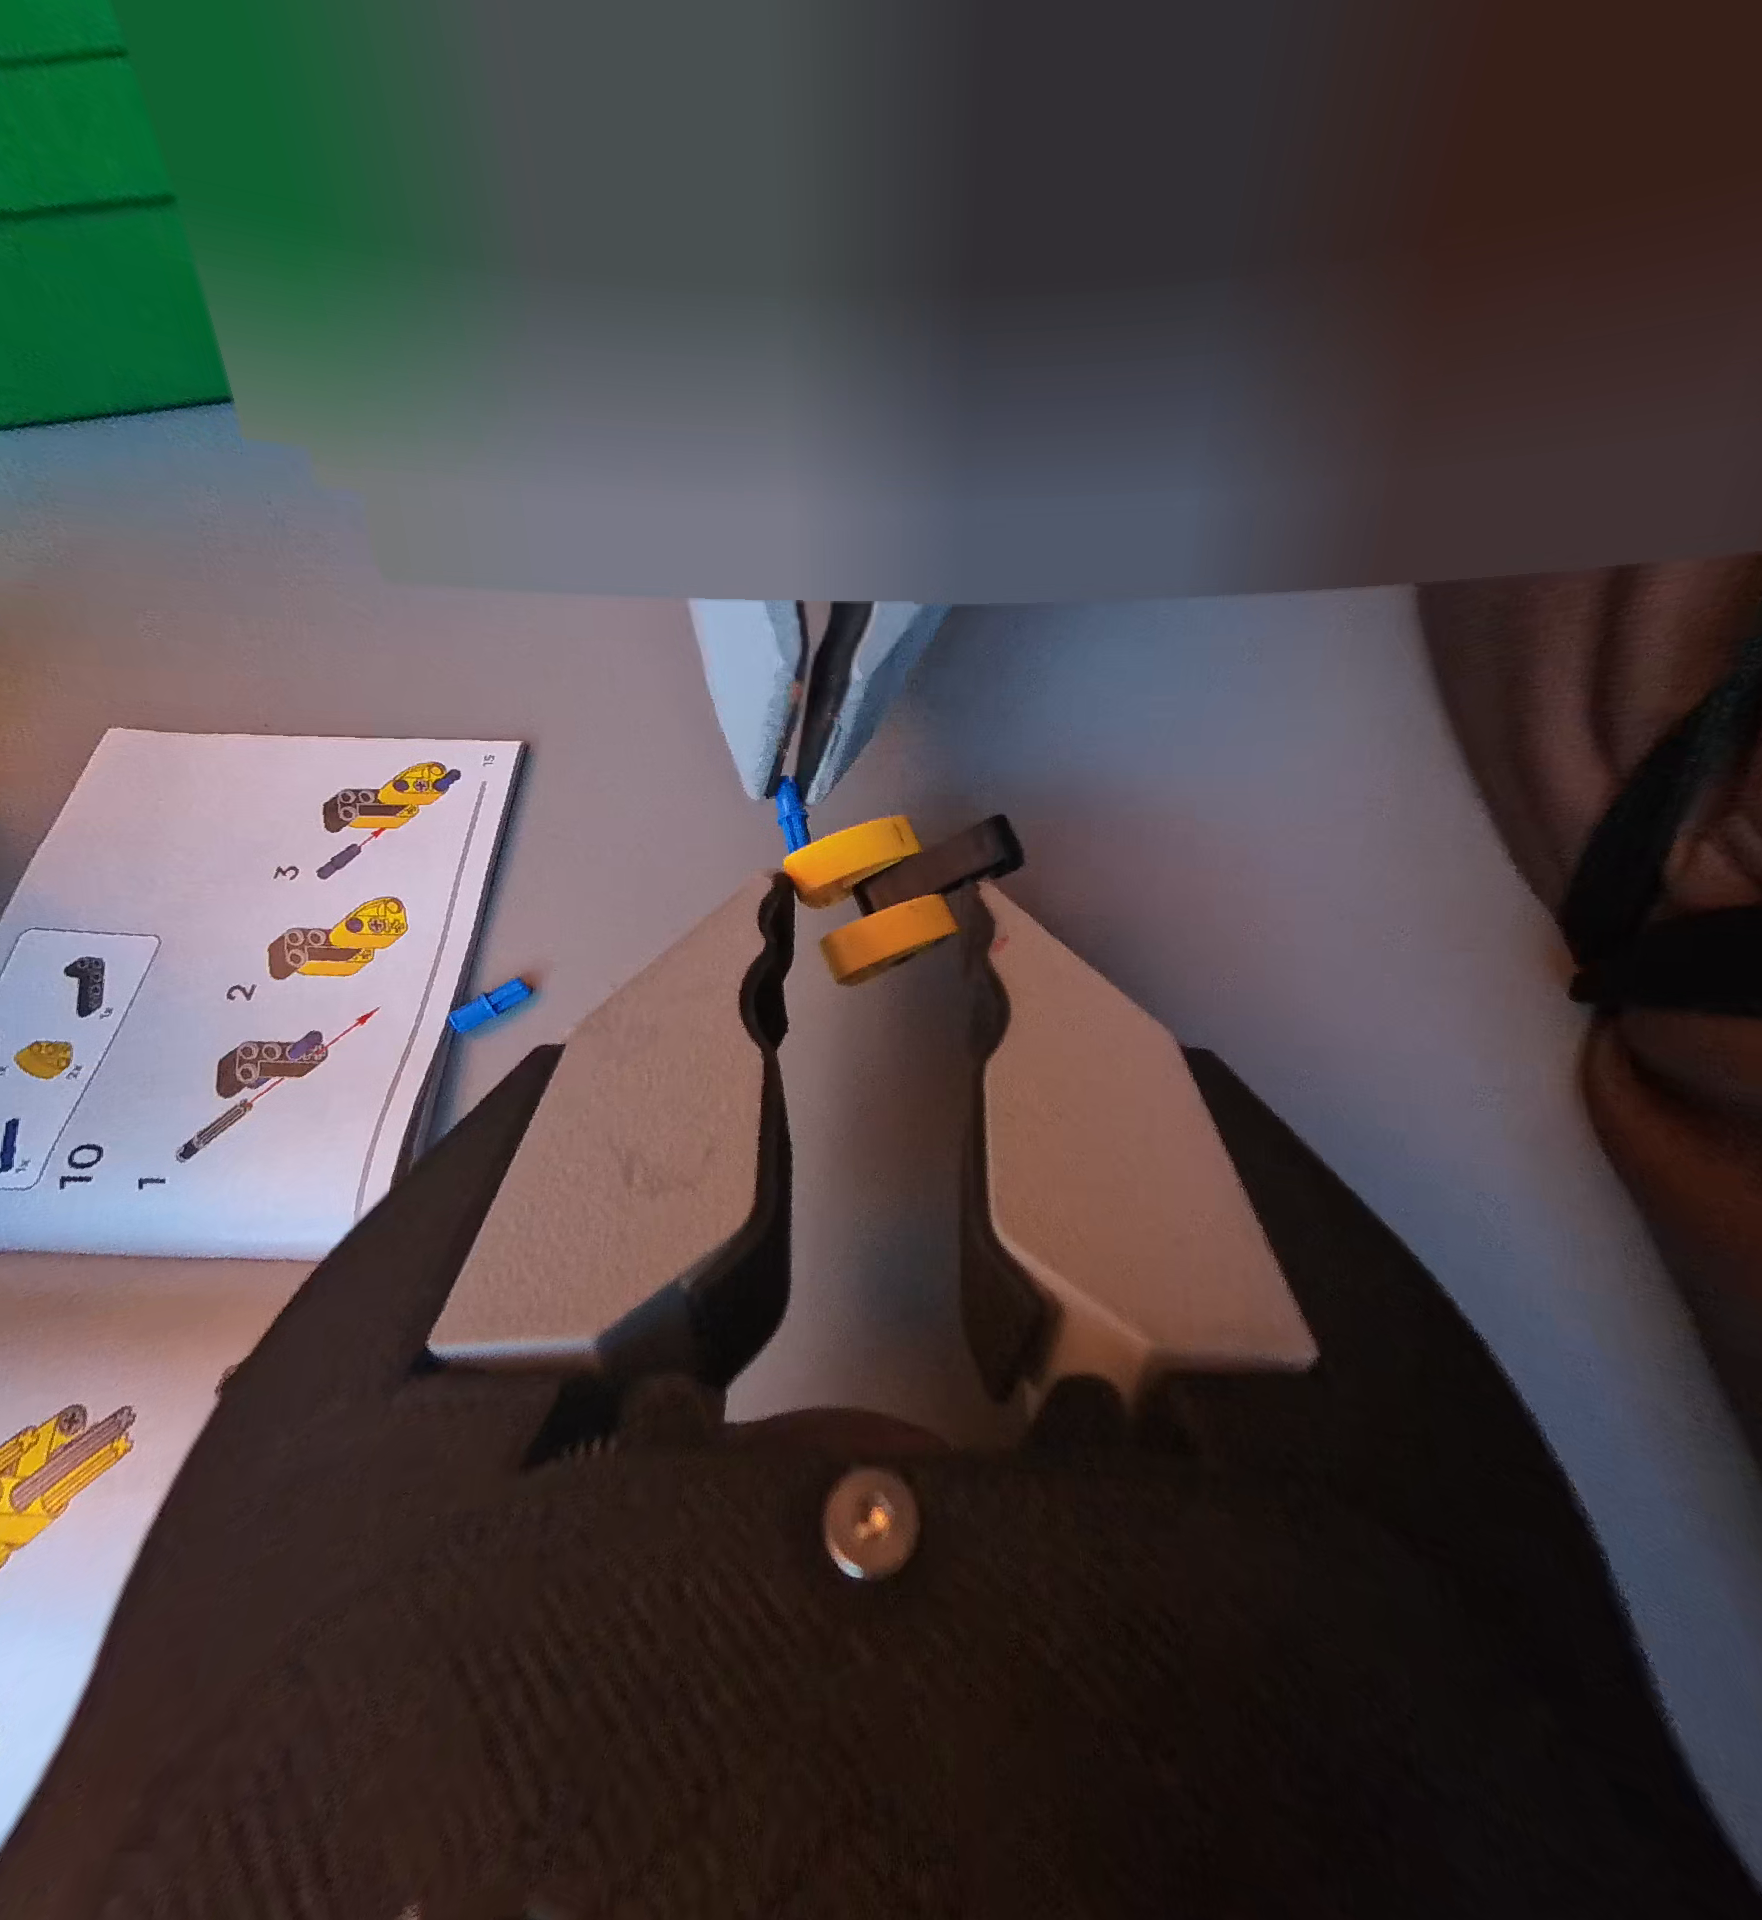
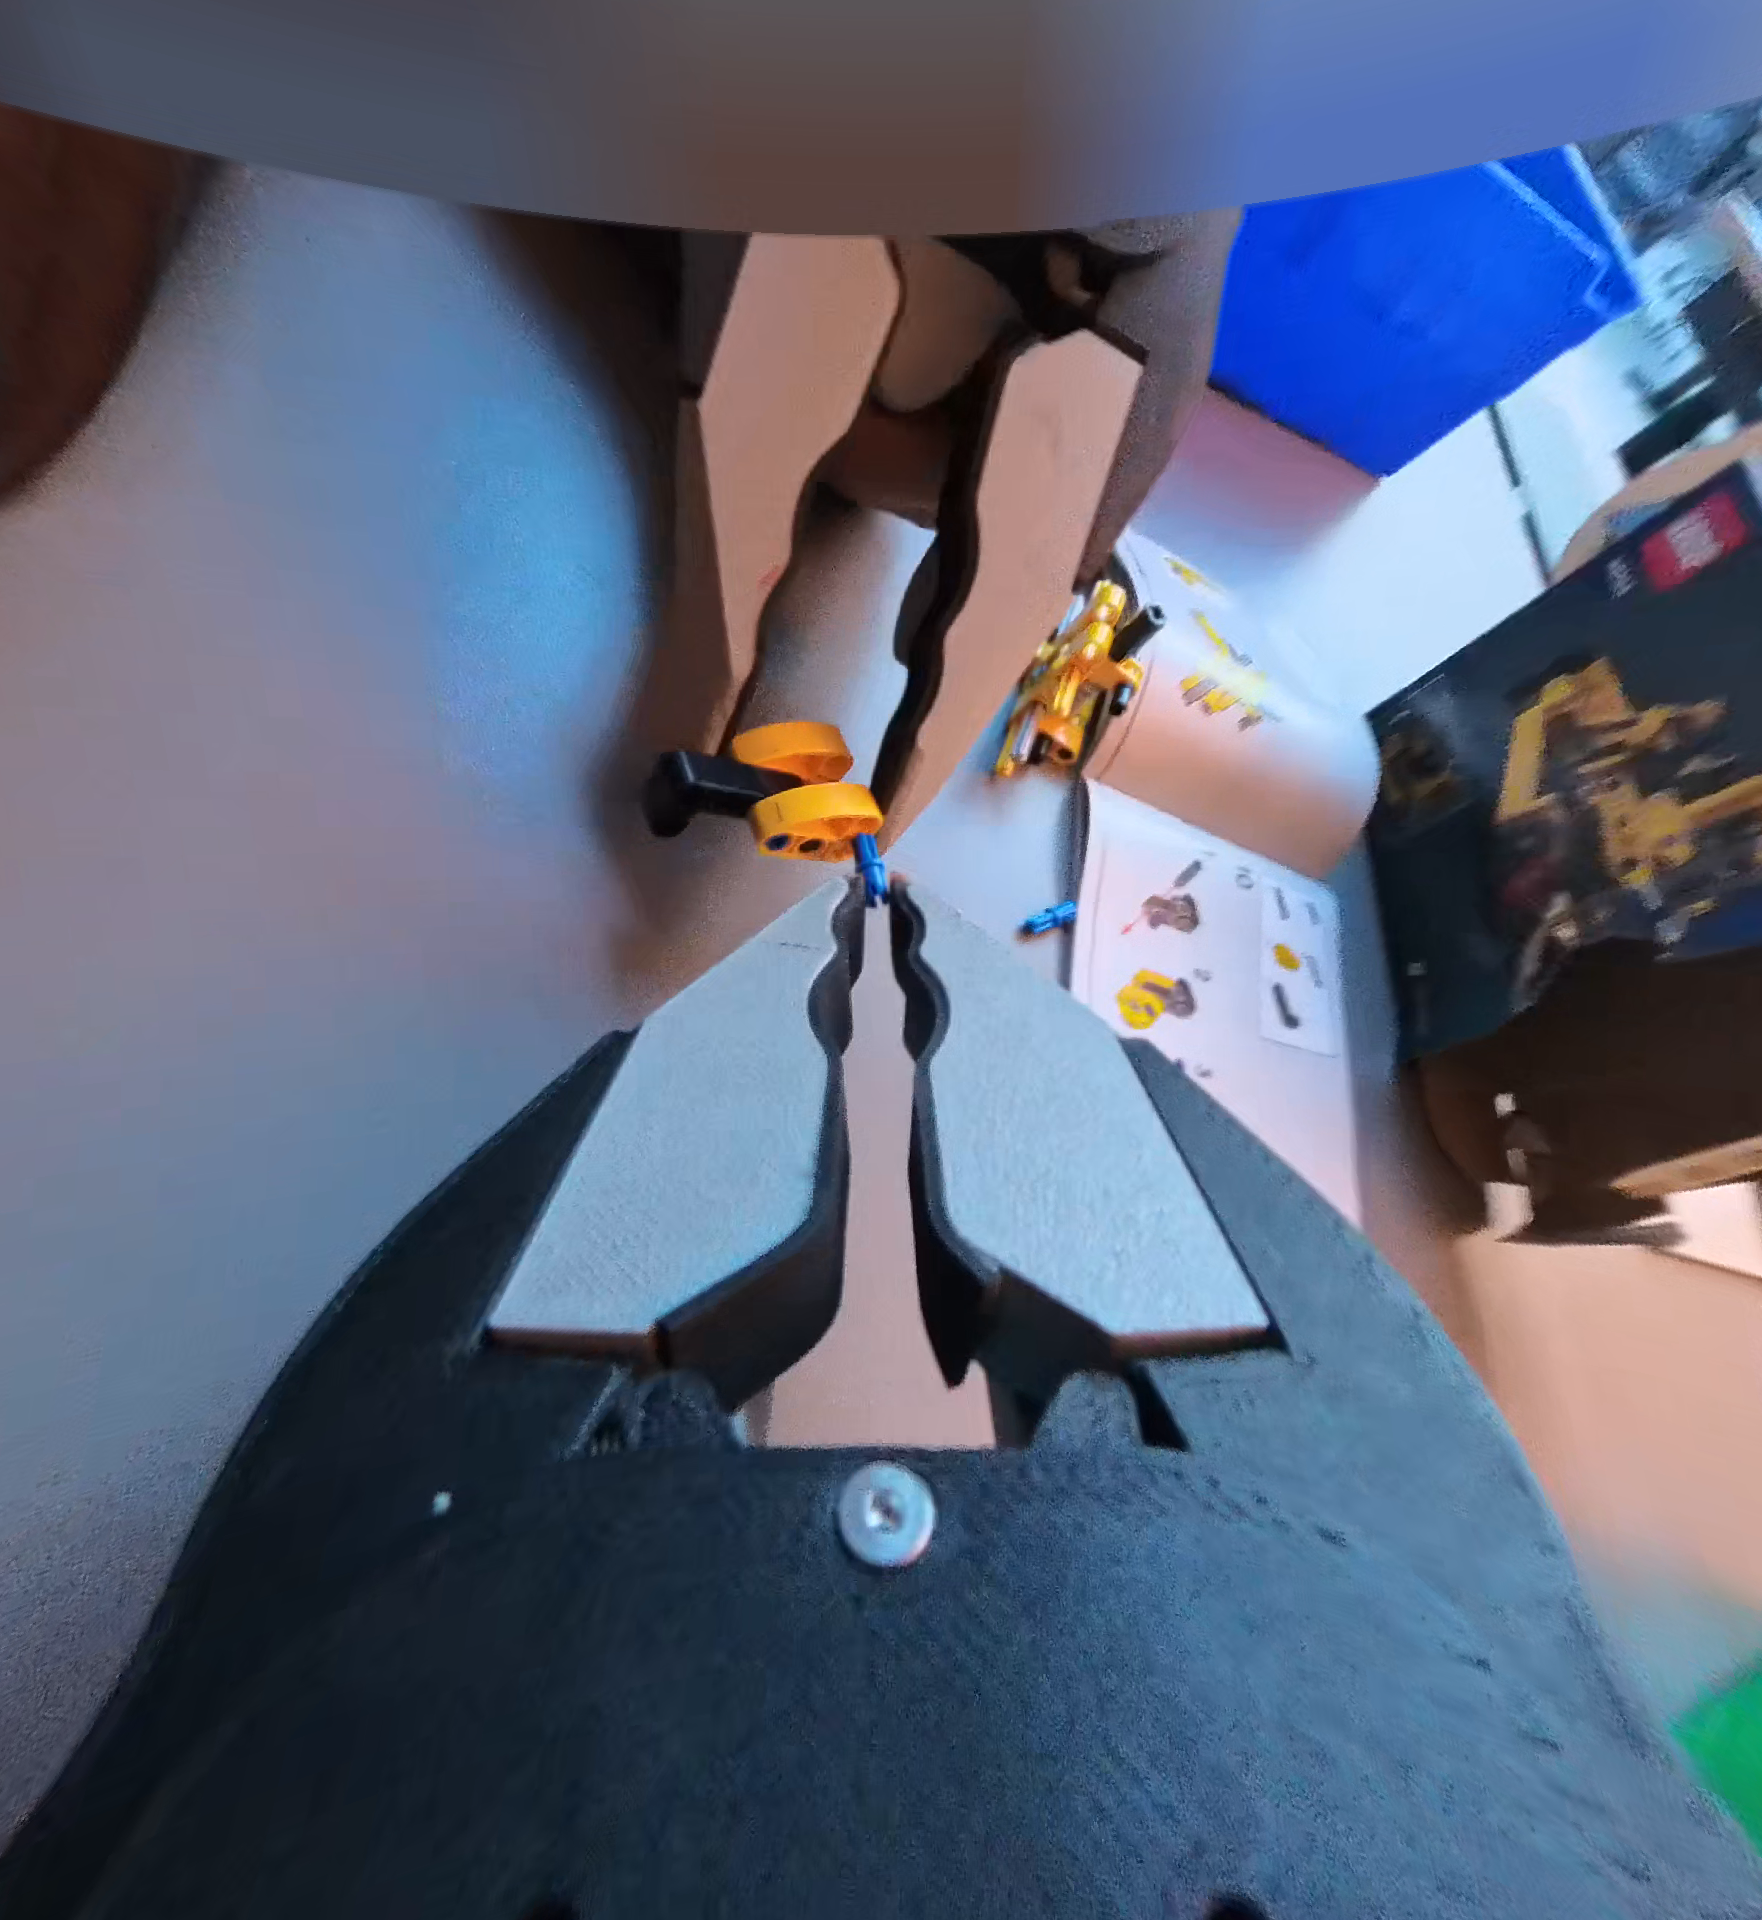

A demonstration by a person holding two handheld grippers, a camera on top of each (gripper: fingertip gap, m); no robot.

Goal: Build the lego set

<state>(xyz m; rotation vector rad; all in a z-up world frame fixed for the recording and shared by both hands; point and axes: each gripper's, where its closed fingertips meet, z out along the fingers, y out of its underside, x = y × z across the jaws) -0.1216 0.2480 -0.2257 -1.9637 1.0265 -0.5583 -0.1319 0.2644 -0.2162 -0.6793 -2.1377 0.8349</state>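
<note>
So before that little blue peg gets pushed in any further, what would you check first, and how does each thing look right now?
1. Right gripper pinches the blue peg at its tips: ok.
2. Left gripper holds the yellow and black piece between its fingers: ok.
3. Peg tip meets the nearer yellow plate: ok, it touches the plate's end.
4. Peg lined up straight with a hole: cannot tell, the joint is too small to judge.
5. Spare blue peg lies on the table beside the instruction booklet, out of the way: ok.
6. Booklet lies open with the step pictures in sight: ok.
</note>
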